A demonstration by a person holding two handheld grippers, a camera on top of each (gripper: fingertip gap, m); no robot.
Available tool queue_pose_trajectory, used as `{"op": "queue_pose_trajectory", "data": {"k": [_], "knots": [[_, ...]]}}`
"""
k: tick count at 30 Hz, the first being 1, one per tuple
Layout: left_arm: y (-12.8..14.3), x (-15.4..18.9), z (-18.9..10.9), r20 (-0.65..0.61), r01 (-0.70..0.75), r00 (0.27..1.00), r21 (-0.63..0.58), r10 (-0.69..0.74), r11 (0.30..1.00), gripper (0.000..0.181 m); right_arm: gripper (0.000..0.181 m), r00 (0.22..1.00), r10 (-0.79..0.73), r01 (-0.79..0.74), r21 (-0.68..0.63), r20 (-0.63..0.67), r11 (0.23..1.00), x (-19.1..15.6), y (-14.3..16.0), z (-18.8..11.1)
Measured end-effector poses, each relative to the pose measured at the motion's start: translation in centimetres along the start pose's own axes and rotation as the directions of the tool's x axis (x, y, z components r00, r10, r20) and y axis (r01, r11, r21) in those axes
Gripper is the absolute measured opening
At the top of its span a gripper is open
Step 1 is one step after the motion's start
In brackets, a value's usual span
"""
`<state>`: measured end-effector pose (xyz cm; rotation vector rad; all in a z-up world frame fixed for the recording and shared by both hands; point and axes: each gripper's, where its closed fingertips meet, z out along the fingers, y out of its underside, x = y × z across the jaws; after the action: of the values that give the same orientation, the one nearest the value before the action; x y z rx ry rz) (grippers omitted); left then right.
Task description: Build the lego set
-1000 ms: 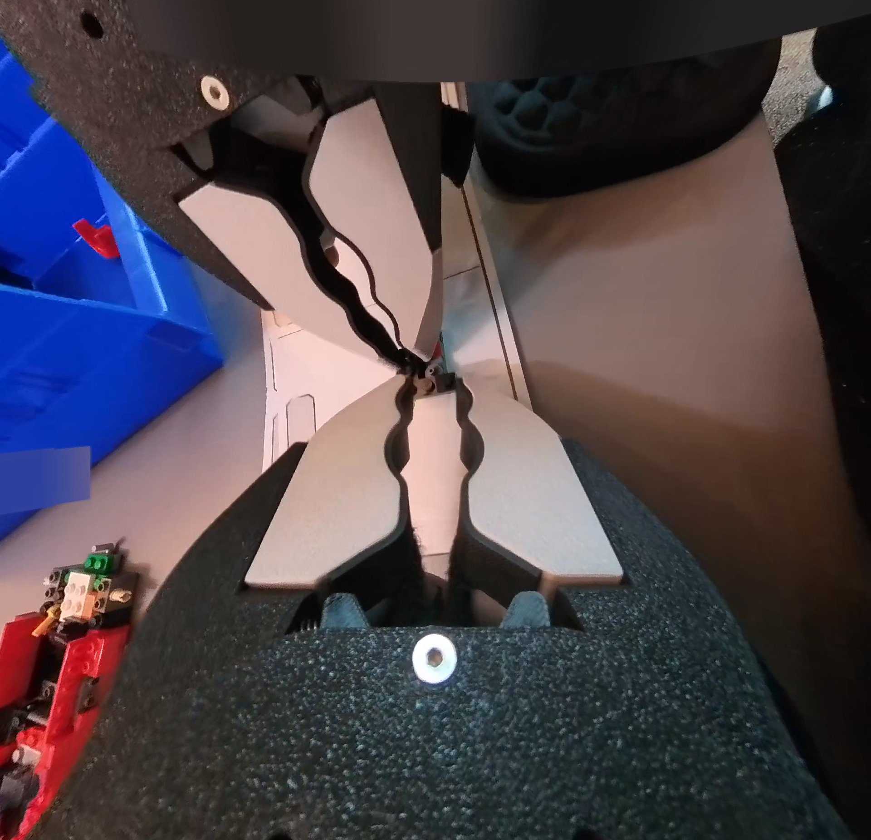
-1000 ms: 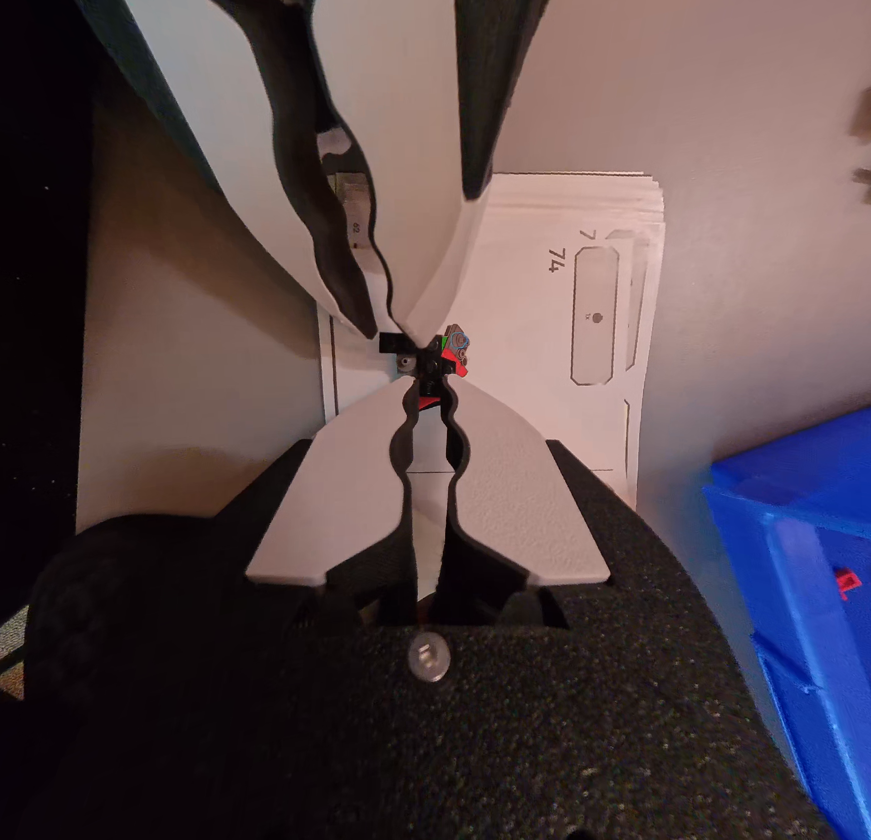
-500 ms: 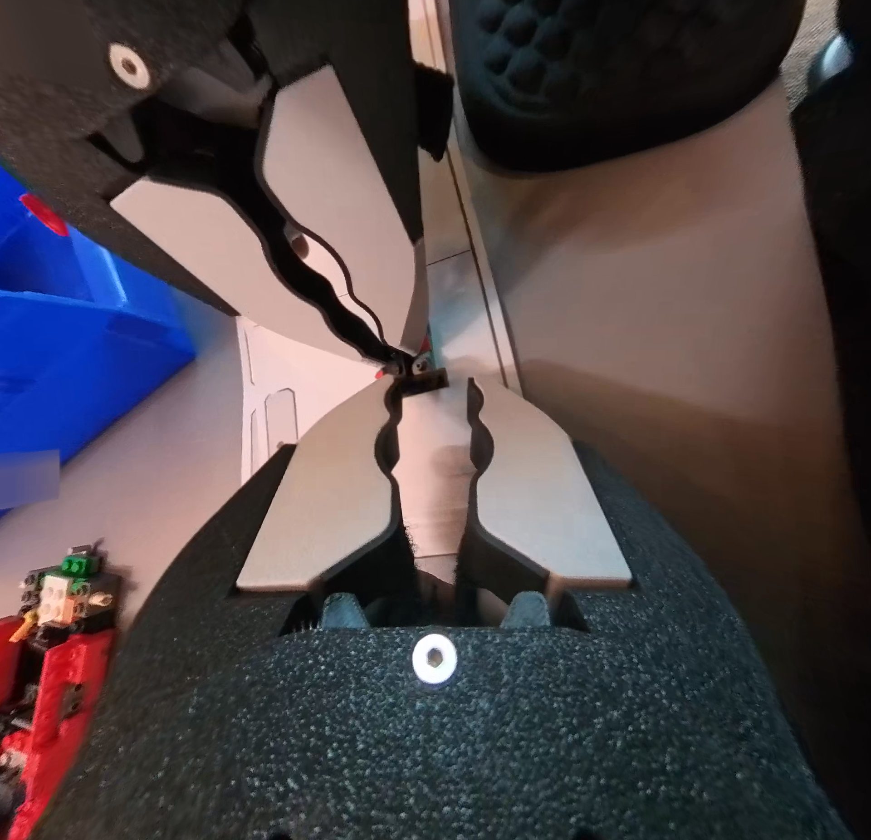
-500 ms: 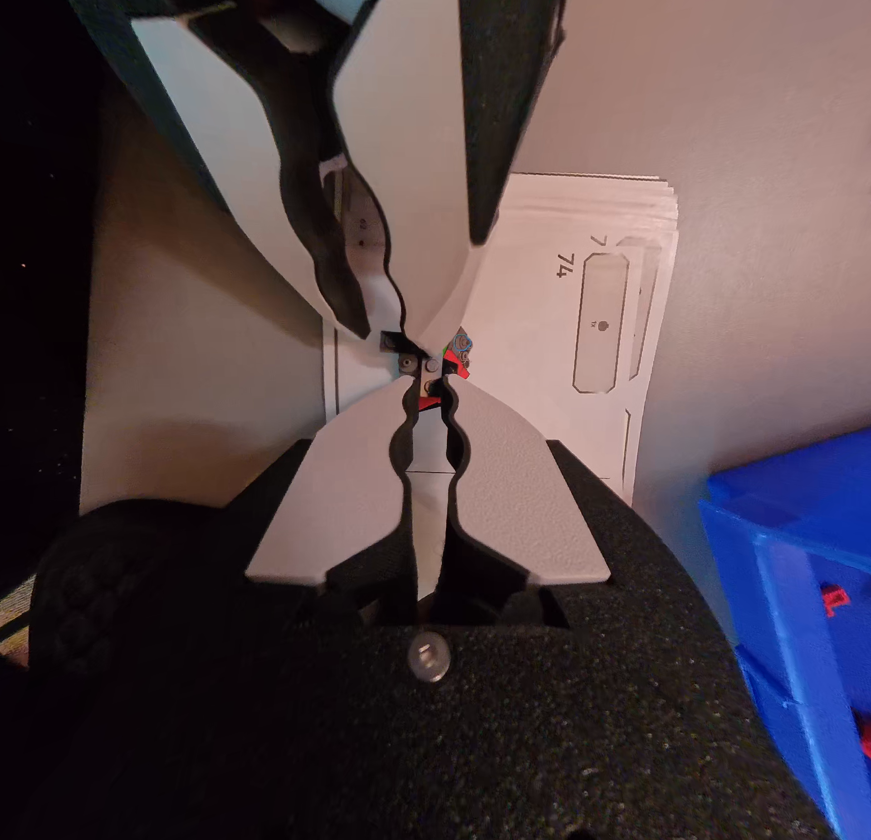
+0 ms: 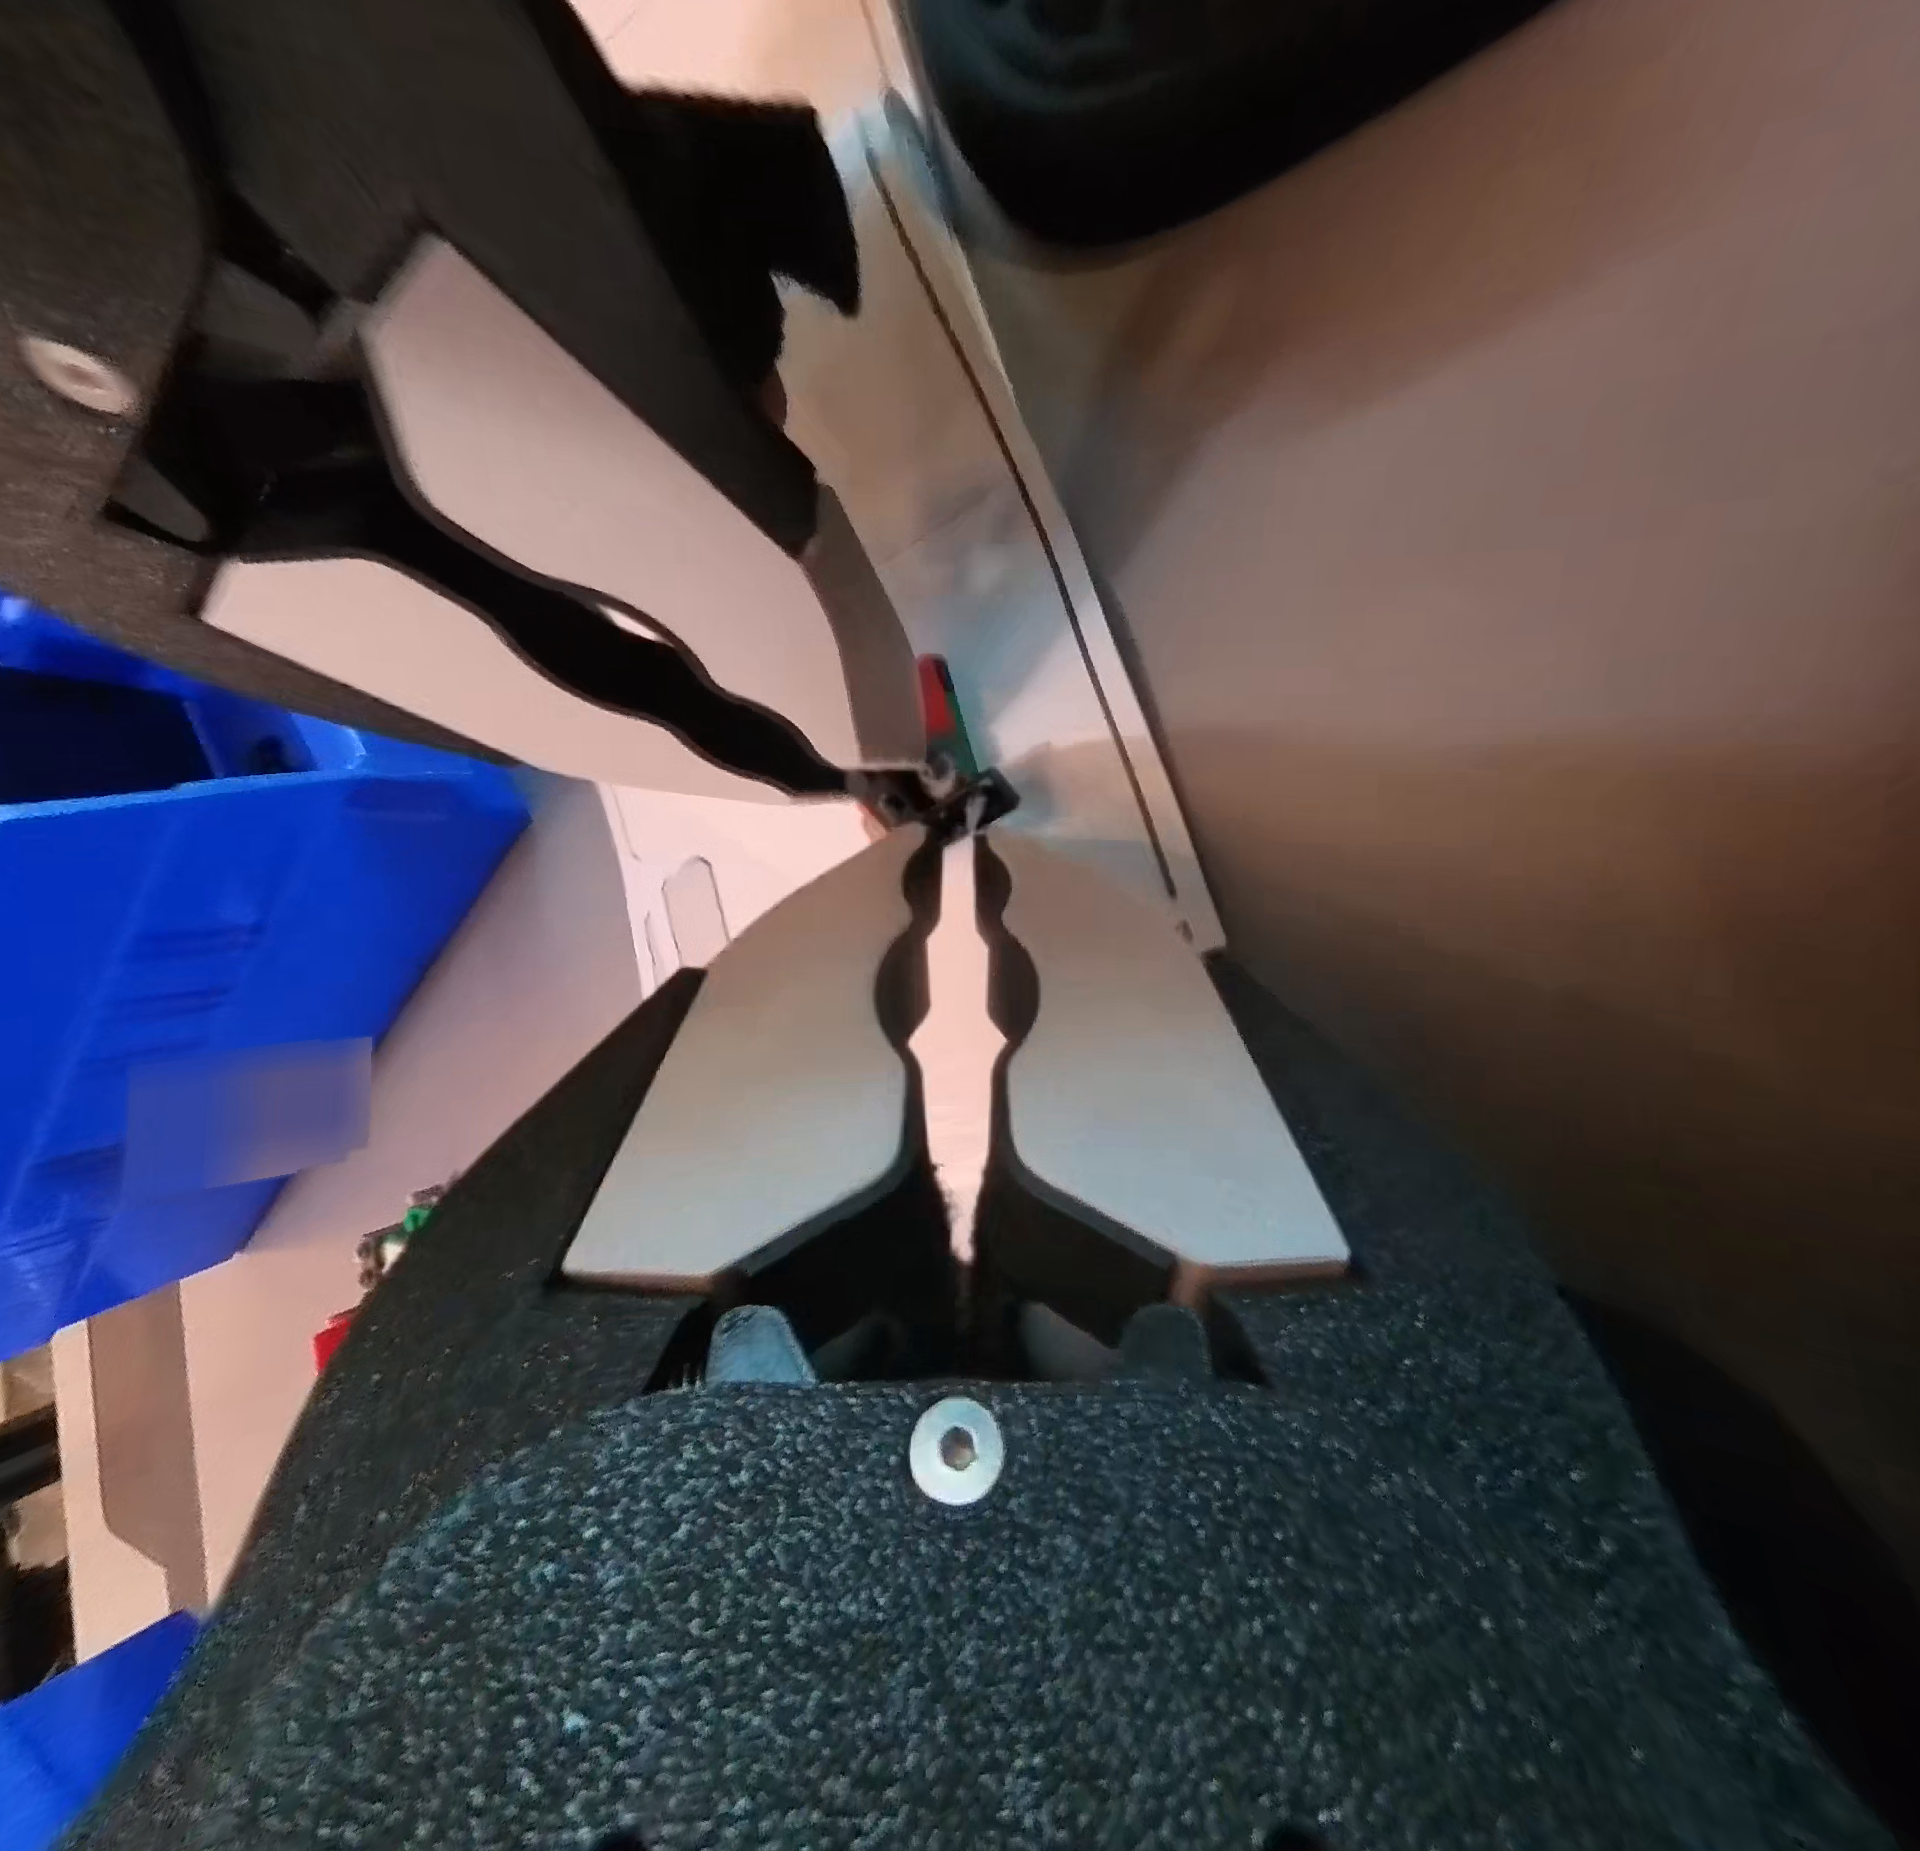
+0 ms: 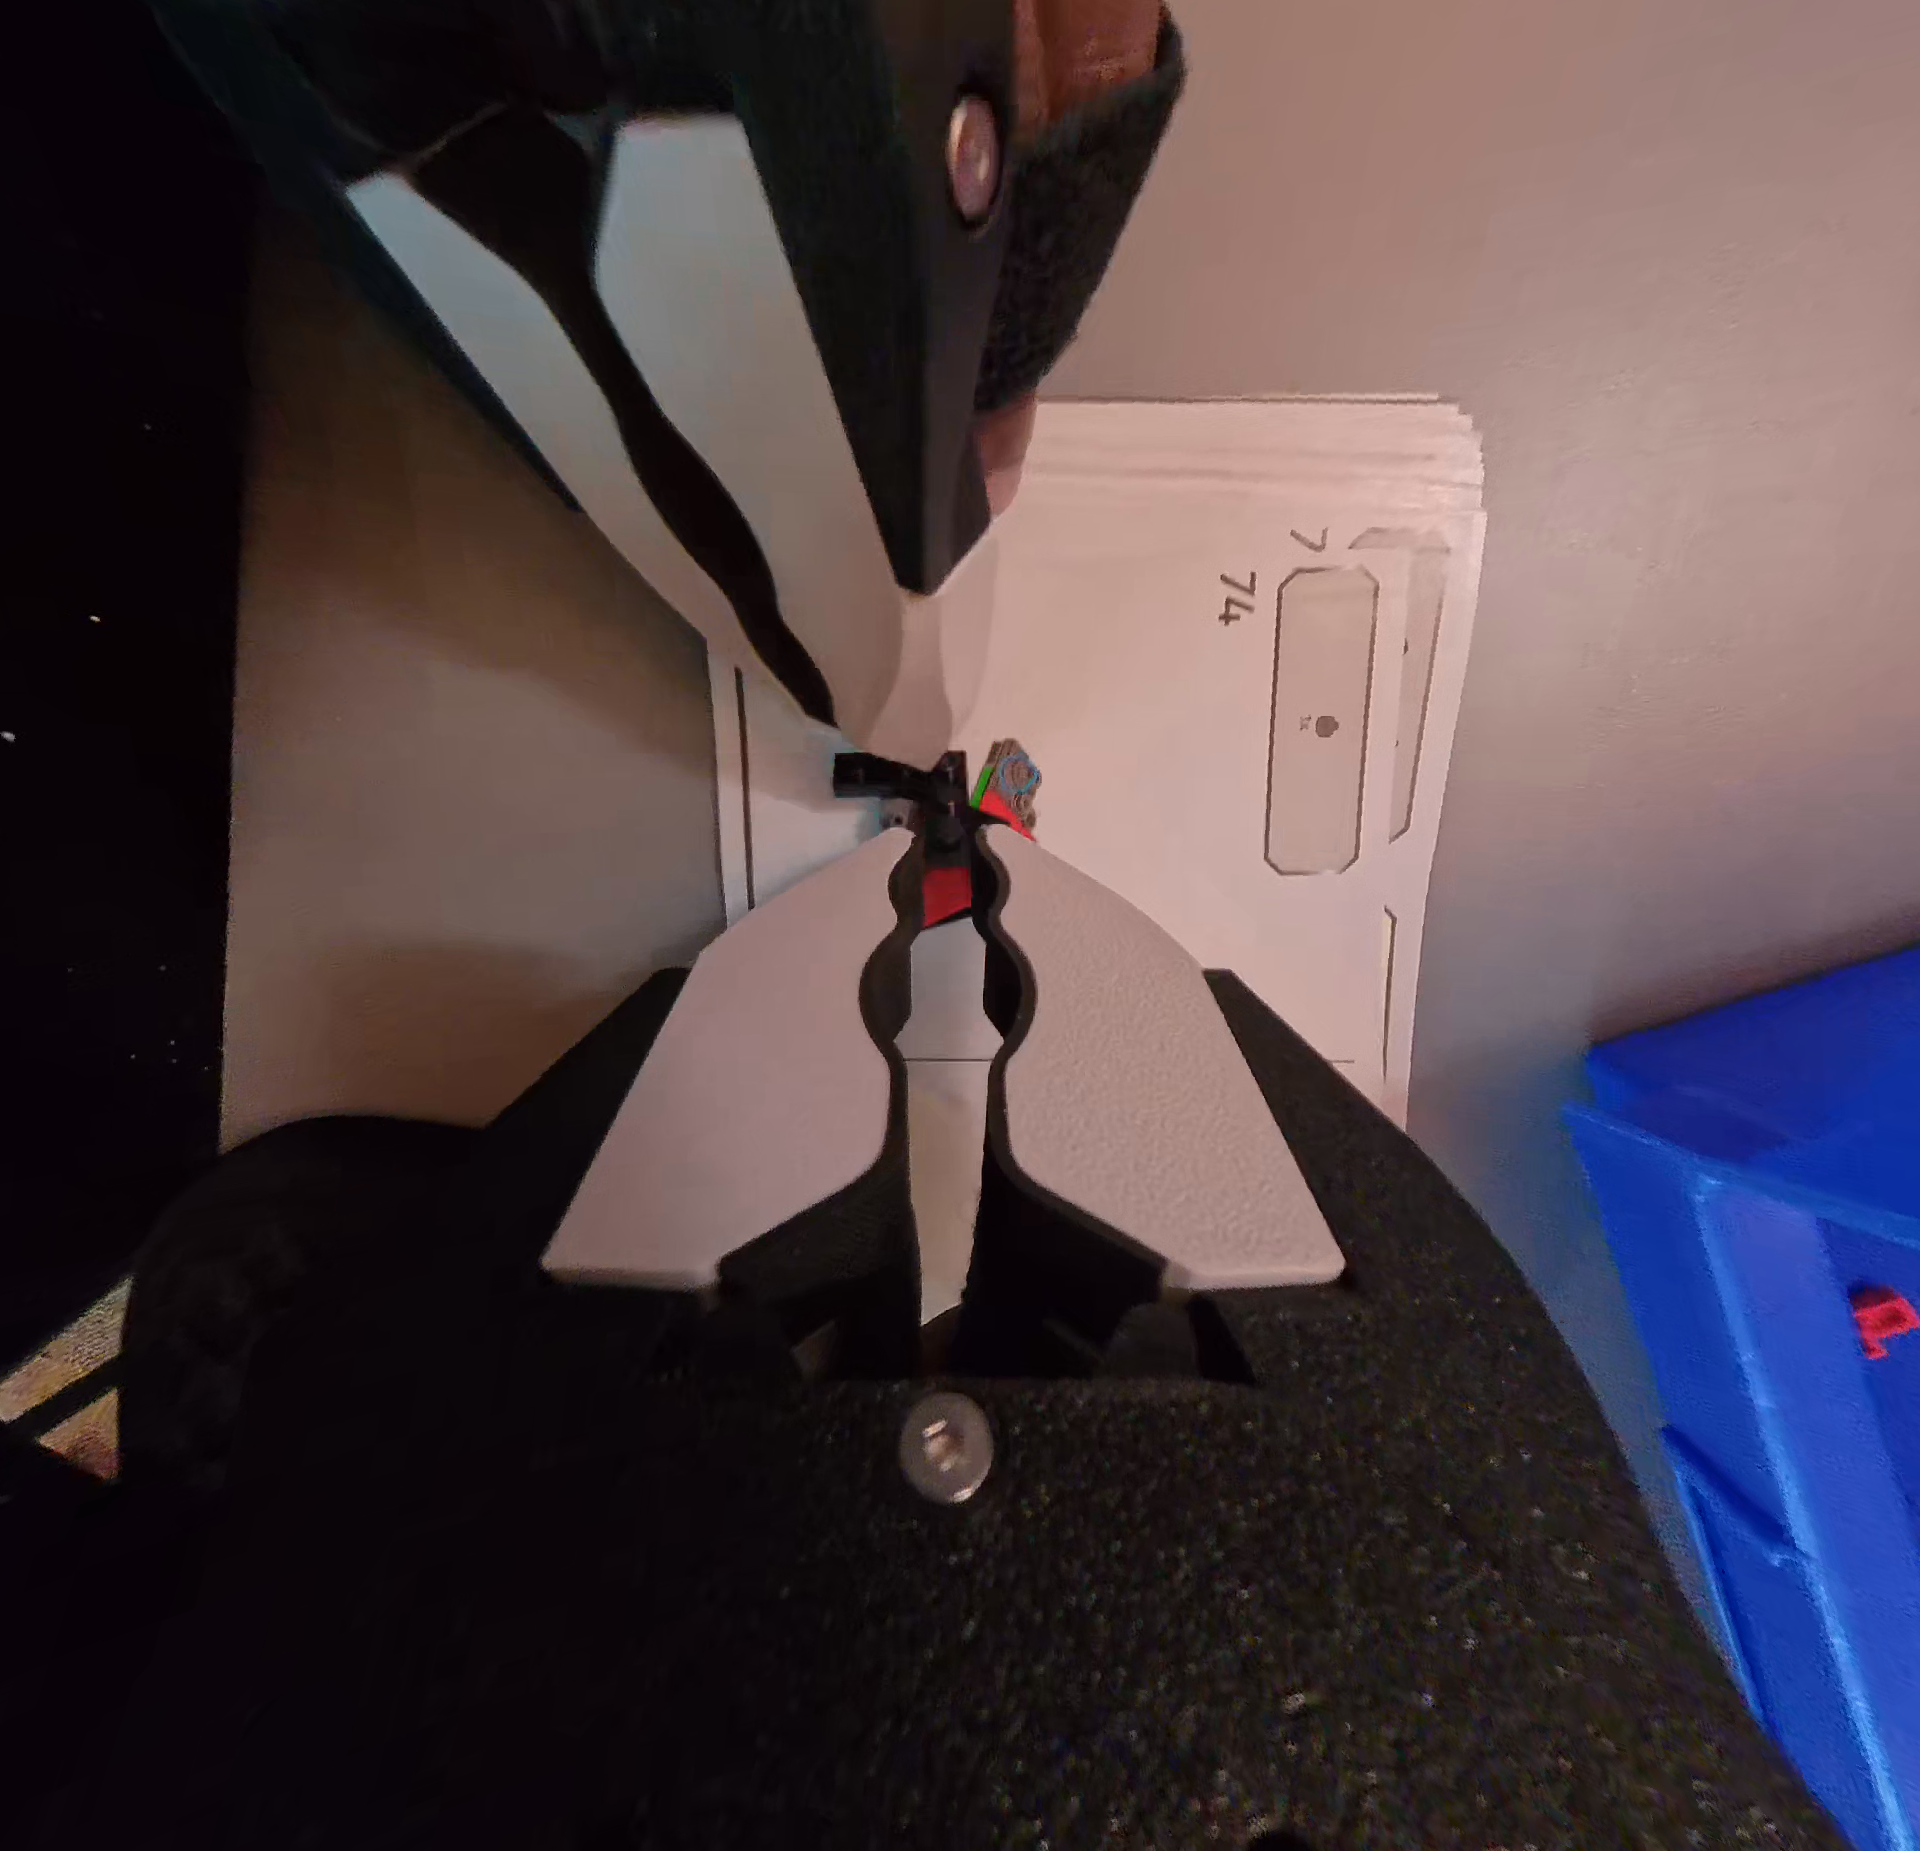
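Note:
My right gripper (image 6: pixel 943 835) is shut on a small black and red lego assembly (image 6: pixel 943 892), held above an open instruction booklet (image 6: pixel 1143 658). My left gripper (image 5: pixel 945 840) meets it tip to tip and is closed on a small black piece (image 5: pixel 977 793) that touches the assembly. In the right wrist view the left gripper (image 6: pixel 868 736) comes down from the top, and the black piece (image 6: pixel 860 771) sticks out to the left of the assembly. In the left wrist view the right gripper (image 5: pixel 883 778) reaches in from the upper left. The joint itself is tiny and partly hidden.
A blue parts bin (image 5: pixel 208 918) stands left of the booklet; it also shows in the right wrist view (image 6: pixel 1766 1282) with a red piece inside. A bit of a red lego model (image 5: pixel 332 1344) peeks out at lower left. The table edge drops to dark floor (image 6: pixel 104 658). The tips of both grippers are at nearly the same place.
My left gripper opened half a second ago and has closed again at the black piece. Both grippers have tilted, and the left view has swung so the bin looks closer.

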<state>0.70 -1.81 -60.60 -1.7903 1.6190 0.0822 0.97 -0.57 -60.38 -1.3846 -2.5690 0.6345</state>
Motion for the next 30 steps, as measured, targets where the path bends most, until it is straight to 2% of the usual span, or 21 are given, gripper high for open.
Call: {"op": "queue_pose_trajectory", "data": {"k": [1, 6, 13, 22, 27, 30], "knots": [[0.2, 0.2, 0.1, -0.008, -0.017, 1.0, -0.017, 0.017, 1.0, 0.0, 0.008, 1.0, 0.005, -0.005, -0.006, -0.006, 1.0, 0.0, 0.1, 0.0], [0.3, 0.2, 0.1, -0.003, -0.091, 0.996, -0.069, 0.091, 0.993, 0.002, 0.008, 0.999, 0.026, -0.026, 0.001, -0.024, 1.0, 0.2, 0.3, 0.0], [-0.1, -0.5, -0.3, -0.012, 0.001, 1.0, 0.004, -0.001, 1.0, 0.03, 0.008, 1.0, 0.02, -0.02, 0.002, -0.022, 1.0, 0.2, 0.4, 0.0], [-0.8, -0.1, 0.2, -0.059, -0.024, 0.998, 0.039, 0.026, 0.999, 0.026, 0.008, 0.999, 0.031, -0.031, 0.01, -0.019, 0.999, 0.2, 0.4, -0.1], [-0.9, 0.0, 0.3, -0.078, -0.045, 0.996, 0.018, 0.046, 0.999, 0.022, 0.018, 0.997, 0.068, -0.066, 0.046, -0.029, 0.997, 0.5, 0.5, -0.9], [-0.9, -0.1, 0.4, -0.079, -0.044, 0.996, 0.008, 0.045, 0.999, 0.022, 0.007, 0.997, 0.072, -0.068, 0.098, -0.031, 0.993, 0.4, 0.1, -1.4]]}}
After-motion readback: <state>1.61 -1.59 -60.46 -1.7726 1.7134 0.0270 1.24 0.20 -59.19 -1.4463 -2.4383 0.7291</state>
